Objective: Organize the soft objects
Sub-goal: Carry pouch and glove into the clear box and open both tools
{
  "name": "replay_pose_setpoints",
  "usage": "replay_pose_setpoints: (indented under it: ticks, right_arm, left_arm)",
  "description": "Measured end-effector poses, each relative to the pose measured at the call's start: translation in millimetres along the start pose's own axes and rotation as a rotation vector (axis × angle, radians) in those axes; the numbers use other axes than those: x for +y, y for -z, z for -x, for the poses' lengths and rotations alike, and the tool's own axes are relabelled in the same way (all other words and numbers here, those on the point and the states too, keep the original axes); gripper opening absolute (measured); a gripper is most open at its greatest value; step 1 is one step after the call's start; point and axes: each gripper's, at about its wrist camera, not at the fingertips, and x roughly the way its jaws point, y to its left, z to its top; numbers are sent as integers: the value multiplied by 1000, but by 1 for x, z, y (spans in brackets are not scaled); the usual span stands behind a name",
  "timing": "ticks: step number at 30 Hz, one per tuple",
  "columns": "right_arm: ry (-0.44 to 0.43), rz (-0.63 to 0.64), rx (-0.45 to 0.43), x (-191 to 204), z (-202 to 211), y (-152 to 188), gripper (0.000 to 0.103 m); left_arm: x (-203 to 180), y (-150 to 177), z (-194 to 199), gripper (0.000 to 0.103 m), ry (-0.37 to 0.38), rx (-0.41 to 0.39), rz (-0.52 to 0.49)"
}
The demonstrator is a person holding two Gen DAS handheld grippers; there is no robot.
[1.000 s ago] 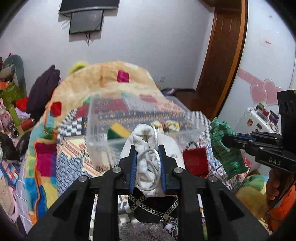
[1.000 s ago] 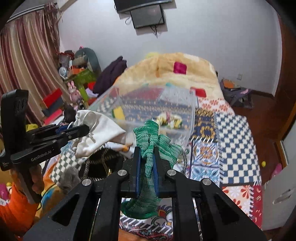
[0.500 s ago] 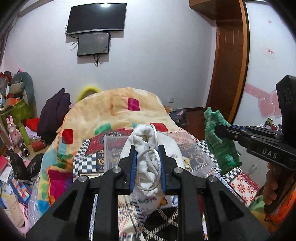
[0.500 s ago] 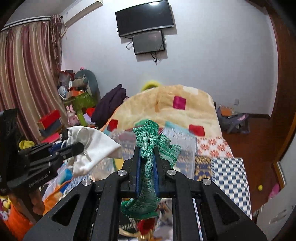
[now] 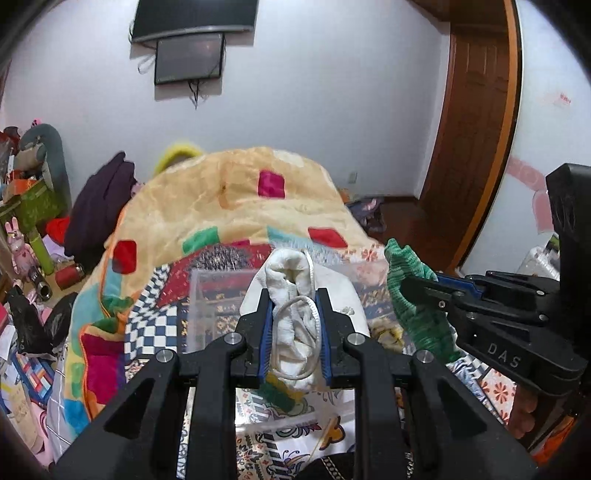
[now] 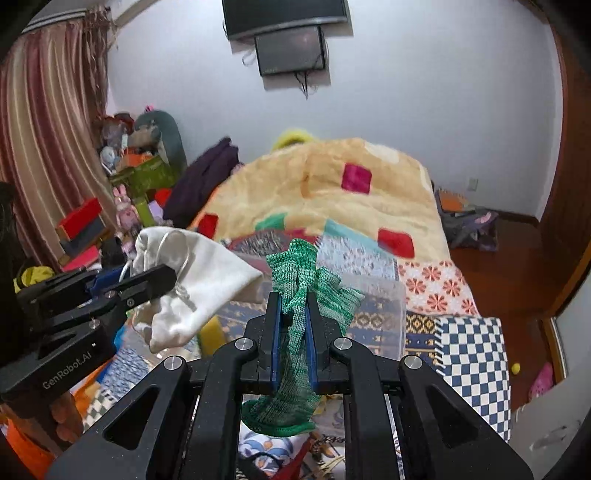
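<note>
Now I'm carrying both pieces toward the clear bin (image 5: 218, 295) at frame centre. My left gripper (image 5: 293, 332) is pinching the white pouch (image 5: 295, 317); my right gripper (image 6: 293, 339) is clamping the green knit (image 6: 295, 332). Next, I judge, lowering over the bin and releasing inside.

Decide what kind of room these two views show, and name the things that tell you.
Most likely a bedroom: a bed under a patchwork blanket, a wall-mounted television, and a striped curtain beside cluttered toys.
</note>
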Motion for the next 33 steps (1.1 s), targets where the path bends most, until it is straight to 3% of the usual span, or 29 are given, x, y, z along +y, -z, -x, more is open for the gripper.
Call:
replay_pose_setpoints:
  ticks: [8,16,18,21,23,28,32,33]
  right_arm:
    - [17,-26,126,-18,-34,10,10]
    - [17,0,186,-14,-44,14,11]
    - [10,6,203,-13,-45,15,15]
    - [8,2,205,-14,-42,15,31]
    - [11,4,181,-14,-35,13,45]
    - [14,18,111,-13,-6,8,51]
    - [35,28,33,-8,22,6,73]
    - [41,33,14,-7,28,7,75]
  left_arm:
    - [-12,10,-48,21,-8,131,-60]
    - [-19,20,-68,23,9,221,-82]
    - [-18,21,-68,27,15,226,-80]
    - [-17,20,-61,35,23,218,-73]
    - [-16,19,-53,45,23,196,-76]
    - [-17,14,-21,65,22,117,-87]
    - [-14,11,5,78,19,66,-83]
    - [-13,11,12,80,20,53,-75]
